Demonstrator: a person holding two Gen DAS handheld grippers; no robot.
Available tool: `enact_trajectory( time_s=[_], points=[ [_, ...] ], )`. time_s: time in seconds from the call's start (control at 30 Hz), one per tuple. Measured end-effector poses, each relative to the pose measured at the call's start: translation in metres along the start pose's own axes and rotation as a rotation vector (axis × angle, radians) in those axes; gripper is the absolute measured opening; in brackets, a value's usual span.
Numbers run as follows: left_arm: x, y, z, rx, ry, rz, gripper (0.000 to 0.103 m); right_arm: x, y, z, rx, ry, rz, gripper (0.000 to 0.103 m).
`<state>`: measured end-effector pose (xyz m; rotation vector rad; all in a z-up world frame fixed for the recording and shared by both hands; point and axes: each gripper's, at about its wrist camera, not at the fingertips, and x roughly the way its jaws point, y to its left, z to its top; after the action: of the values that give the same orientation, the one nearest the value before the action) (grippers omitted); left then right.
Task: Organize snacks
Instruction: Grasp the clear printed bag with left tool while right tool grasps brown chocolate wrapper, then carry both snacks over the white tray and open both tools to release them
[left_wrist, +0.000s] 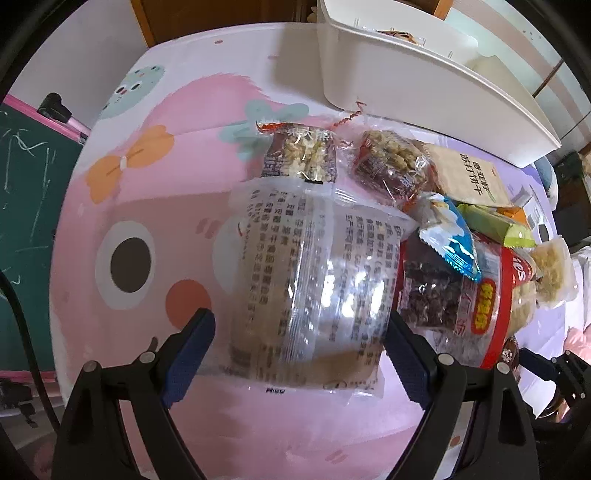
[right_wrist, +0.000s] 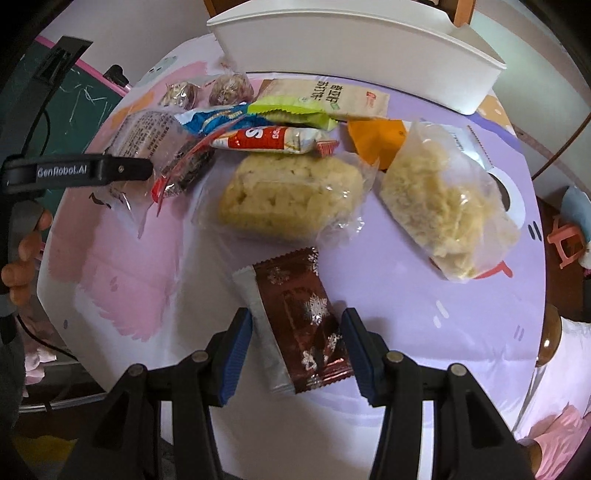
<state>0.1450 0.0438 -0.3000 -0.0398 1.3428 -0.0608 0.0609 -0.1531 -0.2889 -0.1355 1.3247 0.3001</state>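
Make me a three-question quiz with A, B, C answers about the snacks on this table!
1. Where is the white bin?
A. behind the snack pile
B. on the floor
C. in a hand

2. What colour is the snowflake packet?
A. green
B. brown
C. yellow

3. How are the left gripper fingers?
A. shut tight
B. out of sight
C. spread around the clear printed packet

Answers: 1 A, it stands past the pile. 2 B, brown foil. 3 C, gaps show on both sides.
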Motion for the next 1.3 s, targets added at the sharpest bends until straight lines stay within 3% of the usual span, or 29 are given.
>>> enact_trajectory(
  time_s=[0.2, 0.37, 0.63, 0.87, 1.07, 1.3],
  points=[
    [0.013, 0.002, 0.01, 0.001, 0.014, -0.013, 0.089, 0.003, 0.009, 0.002, -0.034, -0.021, -0.018, 0.051],
    [0.018, 0.003, 0.013, -0.005, 0.01, -0.027, 0.08, 0.007, 0.016, 0.008, -0.027, -0.031, -0.028, 0.038],
    [0.016, -0.001, 0.0, -0.004, -0.029, -0.015, 0.064, 0.007, 0.018, 0.01, -0.014, -0.03, -0.006, 0.035],
    [0.008, 0.002, -0.011, -0.059, -0.027, -0.025, 0.058, 0.007, 0.033, 0.011, -0.024, -0.032, 0.014, 0.034],
    [-0.008, 0.005, -0.03, -0.082, -0.026, -0.022, 0.056, -0.004, 0.039, 0.012, -0.029, -0.053, 0.023, 0.034],
    [-0.053, 0.0, -0.054, -0.066, -0.045, -0.027, 0.056, -0.033, 0.04, 0.016, -0.033, -0.097, 0.05, 0.034]
  ],
)
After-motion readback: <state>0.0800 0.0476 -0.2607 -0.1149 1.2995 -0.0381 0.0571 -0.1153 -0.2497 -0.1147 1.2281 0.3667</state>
